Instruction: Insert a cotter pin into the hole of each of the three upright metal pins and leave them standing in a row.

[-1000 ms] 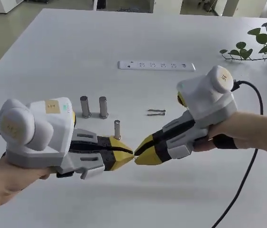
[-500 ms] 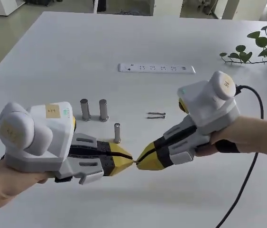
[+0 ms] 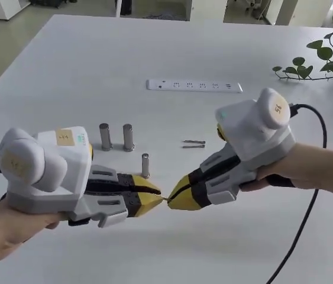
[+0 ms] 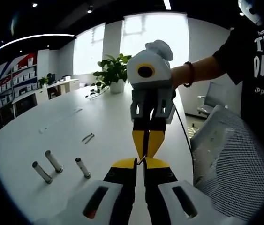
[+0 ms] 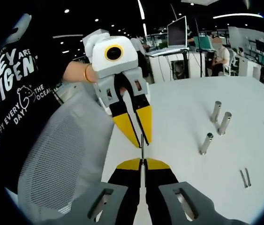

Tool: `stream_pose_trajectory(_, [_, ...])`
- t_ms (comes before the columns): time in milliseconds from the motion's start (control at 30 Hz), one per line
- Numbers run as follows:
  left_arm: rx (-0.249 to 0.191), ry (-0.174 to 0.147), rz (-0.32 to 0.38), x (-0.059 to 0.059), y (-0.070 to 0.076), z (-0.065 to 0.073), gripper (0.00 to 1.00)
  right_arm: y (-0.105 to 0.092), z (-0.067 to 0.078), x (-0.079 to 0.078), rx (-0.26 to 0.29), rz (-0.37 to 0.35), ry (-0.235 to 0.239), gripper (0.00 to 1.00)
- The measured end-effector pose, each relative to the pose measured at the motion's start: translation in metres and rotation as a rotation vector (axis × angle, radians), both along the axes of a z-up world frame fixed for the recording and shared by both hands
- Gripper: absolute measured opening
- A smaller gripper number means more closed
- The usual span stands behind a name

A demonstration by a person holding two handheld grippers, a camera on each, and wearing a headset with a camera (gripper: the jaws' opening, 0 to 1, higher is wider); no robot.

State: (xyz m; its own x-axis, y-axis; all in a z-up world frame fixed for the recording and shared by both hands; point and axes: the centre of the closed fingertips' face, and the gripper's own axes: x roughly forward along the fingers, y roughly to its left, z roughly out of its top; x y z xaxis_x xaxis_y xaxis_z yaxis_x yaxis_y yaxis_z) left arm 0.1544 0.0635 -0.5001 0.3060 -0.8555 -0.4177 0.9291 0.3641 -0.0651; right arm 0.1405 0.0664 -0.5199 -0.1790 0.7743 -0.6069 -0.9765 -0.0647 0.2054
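Two yellow-tipped tools meet tip to tip above the near half of the white worktop (image 3: pixel 95 71), each held off the surface in a person's hand. The right hand-held gripper (image 3: pixel 172 200) has its jaws pressed together on a thin metal cotter pin (image 5: pixel 141 143), which sticks straight out ahead of them in the right gripper view. The free end of that pin reaches between the yellow fingertips of the left hand-held gripper (image 3: pixel 157 198). Its jaws stand at a narrow gap, and I cannot tell whether they press on the pin.

Beyond the meeting tips stand three short grey metal pins (image 3: pixel 128 136), all upright. Two are side by side. The third pin (image 3: pixel 145 165) stands apart from them, closer to the near edge and just beyond the left gripper's tips.

Right of the pair, two loose cotter pins (image 3: pixel 194 143) lie flat, close together and parallel. A white power strip (image 3: pixel 194 86) lies further toward the far edge. Green plant leaves (image 3: pixel 317 53) hang over the far right corner. A black cable (image 3: pixel 315 195) trails from the right gripper.
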Motion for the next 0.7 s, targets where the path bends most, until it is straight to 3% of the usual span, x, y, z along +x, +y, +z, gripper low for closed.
stream_pose_trajectory(233, [0.000,0.006,0.037,0.005,0.002,-0.002,0.07,-0.004,-0.005,0.008,-0.046,0.004,-0.058,0.00])
stream_pose_trajectory(433, [0.008,-0.016,0.107,0.016,0.009,-0.006,0.15,-0.009,-0.012,0.021,-0.121,-0.018,-0.113,0.00])
stream_pose_trajectory(600, [0.026,-0.032,0.218,0.032,0.022,-0.013,0.18,-0.014,-0.019,0.036,-0.189,-0.046,-0.144,0.00])
stream_pose_trajectory(700, [0.032,-0.067,0.254,0.039,0.027,-0.015,0.23,-0.015,-0.021,0.044,-0.220,-0.053,-0.156,0.00])
